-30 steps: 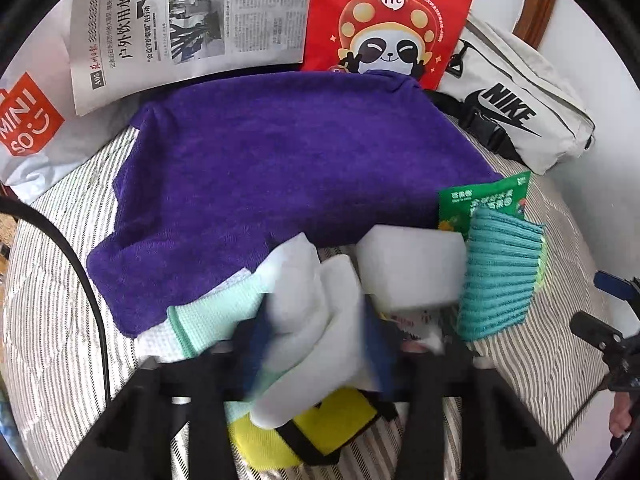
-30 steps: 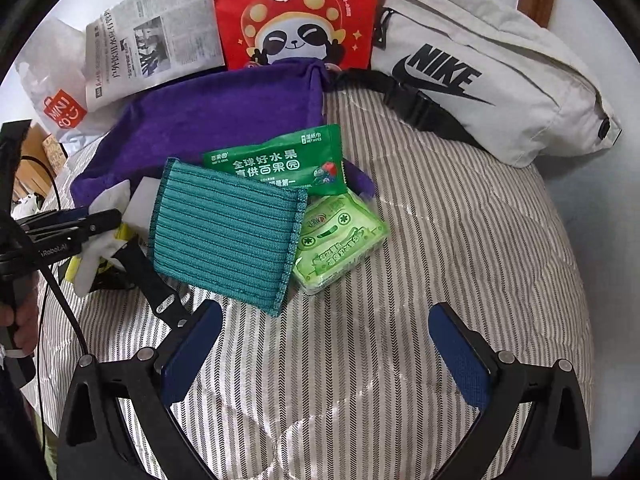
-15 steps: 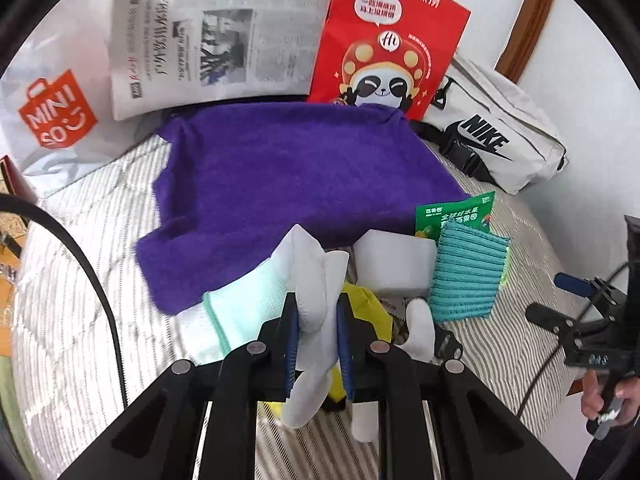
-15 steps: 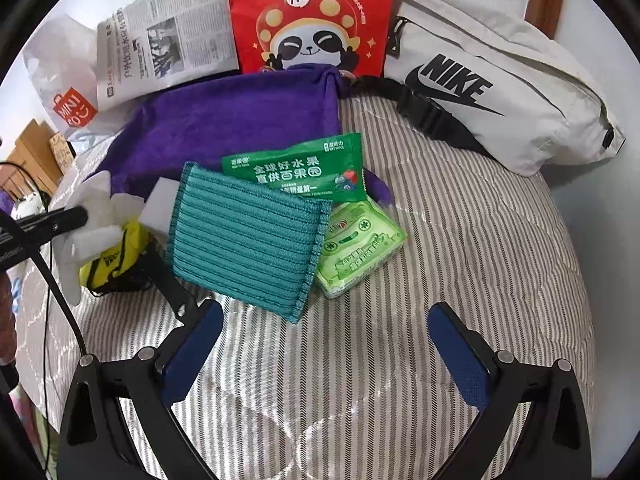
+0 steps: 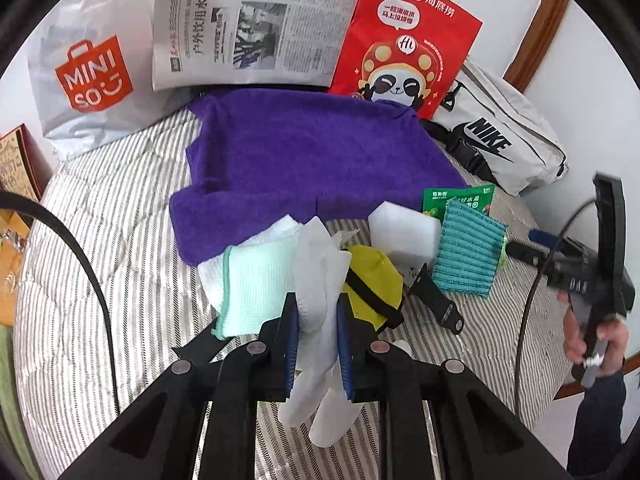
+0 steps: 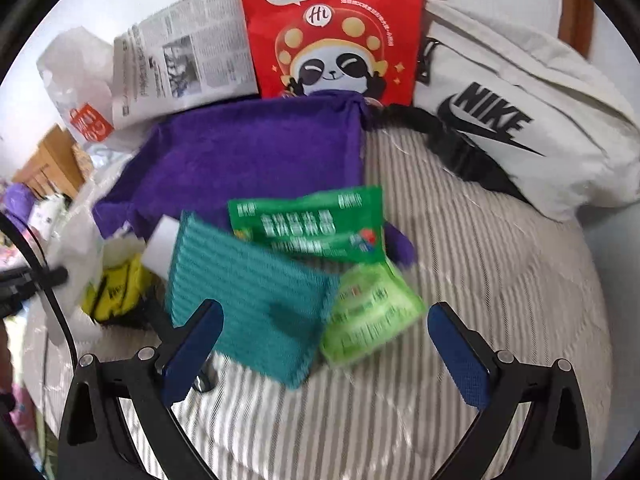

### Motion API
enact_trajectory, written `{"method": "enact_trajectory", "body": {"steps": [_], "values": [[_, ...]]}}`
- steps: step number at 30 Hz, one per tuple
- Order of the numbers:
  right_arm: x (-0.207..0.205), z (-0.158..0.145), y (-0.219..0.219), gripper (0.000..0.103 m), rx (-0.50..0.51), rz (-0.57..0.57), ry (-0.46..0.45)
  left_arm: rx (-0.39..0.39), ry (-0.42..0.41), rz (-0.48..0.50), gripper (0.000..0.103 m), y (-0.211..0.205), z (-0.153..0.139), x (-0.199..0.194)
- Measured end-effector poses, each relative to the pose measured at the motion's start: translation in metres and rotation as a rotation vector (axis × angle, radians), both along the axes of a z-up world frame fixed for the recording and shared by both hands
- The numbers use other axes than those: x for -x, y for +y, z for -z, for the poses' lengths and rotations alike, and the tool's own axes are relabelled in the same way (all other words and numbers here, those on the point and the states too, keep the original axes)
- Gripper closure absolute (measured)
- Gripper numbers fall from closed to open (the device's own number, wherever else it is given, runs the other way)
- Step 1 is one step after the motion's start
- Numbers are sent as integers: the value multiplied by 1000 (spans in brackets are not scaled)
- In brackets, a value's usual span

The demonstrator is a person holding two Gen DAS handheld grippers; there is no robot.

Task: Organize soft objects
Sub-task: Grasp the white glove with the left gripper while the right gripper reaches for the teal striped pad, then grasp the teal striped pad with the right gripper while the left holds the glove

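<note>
Left wrist view: my left gripper [image 5: 318,332] is clamped on the white cloth [image 5: 320,280], which stands pinched between the blue pads at lower centre, its loose end hanging below them. A second ago these jaws stood wide around the cloth; they have since closed on it and the cloth now hangs clear of the pile, with the mint cloth [image 5: 256,284] and yellow pouch [image 5: 374,280] left lying on the striped bedding [image 5: 112,240] on either side. I judge the pick complete and placement outstanding; the purple towel [image 5: 312,160] at mid-frame is a likely destination. Right wrist view: my right gripper [image 6: 326,344] stands wide apart and empty, having closed in on the teal ribbed cloth [image 6: 248,292], now at lower centre, its edge beside the left pad. The frame is motion-blurred.
</note>
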State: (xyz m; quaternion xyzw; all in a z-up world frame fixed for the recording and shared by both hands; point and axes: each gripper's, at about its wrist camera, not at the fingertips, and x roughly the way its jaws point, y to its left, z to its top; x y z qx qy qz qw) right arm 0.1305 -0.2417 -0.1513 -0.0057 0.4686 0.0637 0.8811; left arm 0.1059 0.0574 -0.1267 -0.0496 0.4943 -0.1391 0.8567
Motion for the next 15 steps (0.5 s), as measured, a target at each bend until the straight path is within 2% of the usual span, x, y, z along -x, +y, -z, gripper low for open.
{"method": "enact_trajectory", "body": {"steps": [4, 10, 14, 15], "values": [[-21, 2, -6, 1, -97, -19, -1, 1, 22, -6, 86, 0, 11, -3], [-39, 15, -5, 4, -249, -40, 46, 18, 47, -2, 86, 1, 23, -7], [-39, 17, 4, 27, -236, -98, 43, 31, 55, 1, 86, 3, 26, -9], [-38, 17, 8, 29, -220, -119, 45, 36, 56, 0, 86, 4, 27, -9]]}}
